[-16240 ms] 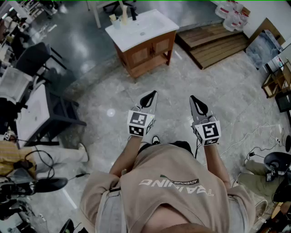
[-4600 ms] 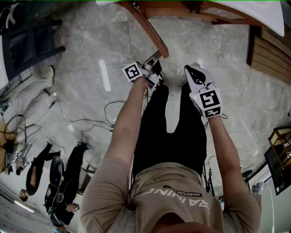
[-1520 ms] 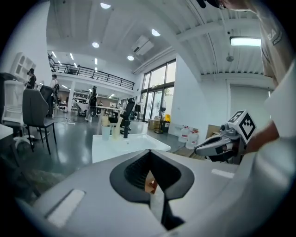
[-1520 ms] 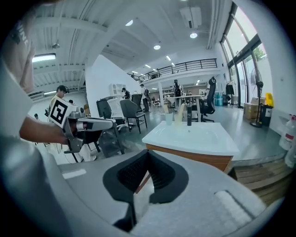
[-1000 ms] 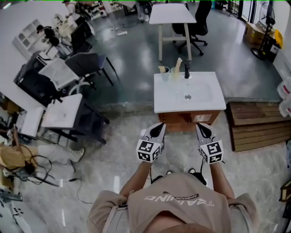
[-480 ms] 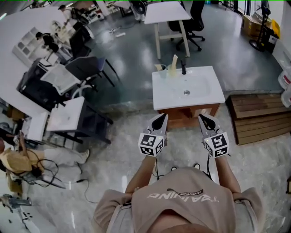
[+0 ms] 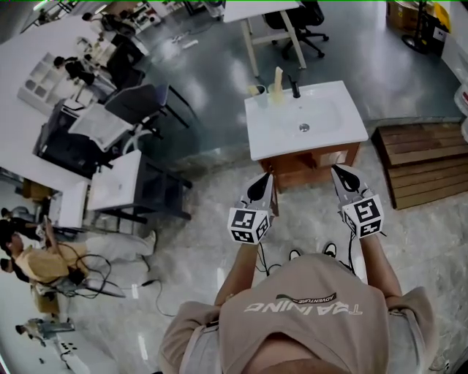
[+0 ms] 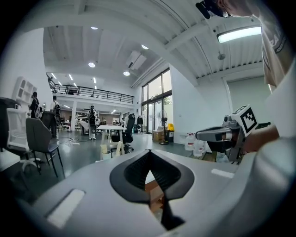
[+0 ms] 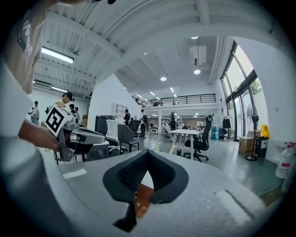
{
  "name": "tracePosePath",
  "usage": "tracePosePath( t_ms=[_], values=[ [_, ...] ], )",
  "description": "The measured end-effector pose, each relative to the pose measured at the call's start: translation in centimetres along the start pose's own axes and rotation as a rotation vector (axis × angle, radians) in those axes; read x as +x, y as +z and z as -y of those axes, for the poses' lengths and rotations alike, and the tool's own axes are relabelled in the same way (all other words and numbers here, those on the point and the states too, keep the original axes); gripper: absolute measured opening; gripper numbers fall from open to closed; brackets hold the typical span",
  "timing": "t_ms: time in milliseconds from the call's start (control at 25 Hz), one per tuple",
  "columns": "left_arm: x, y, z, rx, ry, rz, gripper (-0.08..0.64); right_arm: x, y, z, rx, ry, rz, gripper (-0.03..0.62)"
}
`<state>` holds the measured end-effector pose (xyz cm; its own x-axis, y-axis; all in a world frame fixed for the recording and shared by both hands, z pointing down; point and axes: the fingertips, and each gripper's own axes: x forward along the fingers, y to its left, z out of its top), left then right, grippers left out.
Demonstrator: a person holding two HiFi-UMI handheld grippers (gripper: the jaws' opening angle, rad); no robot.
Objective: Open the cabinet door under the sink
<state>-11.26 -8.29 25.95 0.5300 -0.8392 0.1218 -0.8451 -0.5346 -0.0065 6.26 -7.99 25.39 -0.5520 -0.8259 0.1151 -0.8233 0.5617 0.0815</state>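
A white sink basin (image 7: 303, 120) sits on a brown wooden cabinet (image 7: 316, 162), whose front I see only steeply from above, so I cannot tell how its doors stand. My left gripper (image 7: 261, 187) is shut and empty, held level just in front of the cabinet's left corner. At the right corner my right gripper (image 7: 343, 175) is also shut and holds nothing. In the left gripper view the jaws of the left gripper (image 8: 149, 157) meet, with brown wood (image 8: 155, 196) below them. The right gripper view shows the right gripper (image 9: 147, 155) closed the same way.
A stack of wooden pallets (image 7: 424, 164) lies right of the cabinet. Desks and chairs (image 7: 135, 109) stand to the left, a white table (image 7: 245, 11) behind the sink. Cables (image 7: 110, 285) trail on the marble floor at the left, near a seated person (image 7: 44, 259).
The person crouched at the cabinet a few seconds ago and now stands. Over the last second both grippers rose slightly together and stayed shut.
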Motion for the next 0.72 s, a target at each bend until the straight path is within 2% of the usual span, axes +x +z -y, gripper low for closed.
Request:
tracePosePath(
  t_ms=[280, 440, 720],
  values=[
    [0.0, -0.8, 1.3, 0.021, -0.012, -0.021, 0.017, -0.1, 0.5, -0.3, -0.027, 0.028, 0.017, 0.002],
    [0.3, 0.0, 1.1, 0.027, -0.013, -0.009, 0.017, -0.2, 1.0, -0.1, -0.015, 0.025, 0.027, 0.0],
    [1.3, 1.1, 1.7, 0.039, -0.034, 0.015, 0.017, 0.0, 1.4, 0.3, -0.071, 0.01, 0.015, 0.0]
  ],
)
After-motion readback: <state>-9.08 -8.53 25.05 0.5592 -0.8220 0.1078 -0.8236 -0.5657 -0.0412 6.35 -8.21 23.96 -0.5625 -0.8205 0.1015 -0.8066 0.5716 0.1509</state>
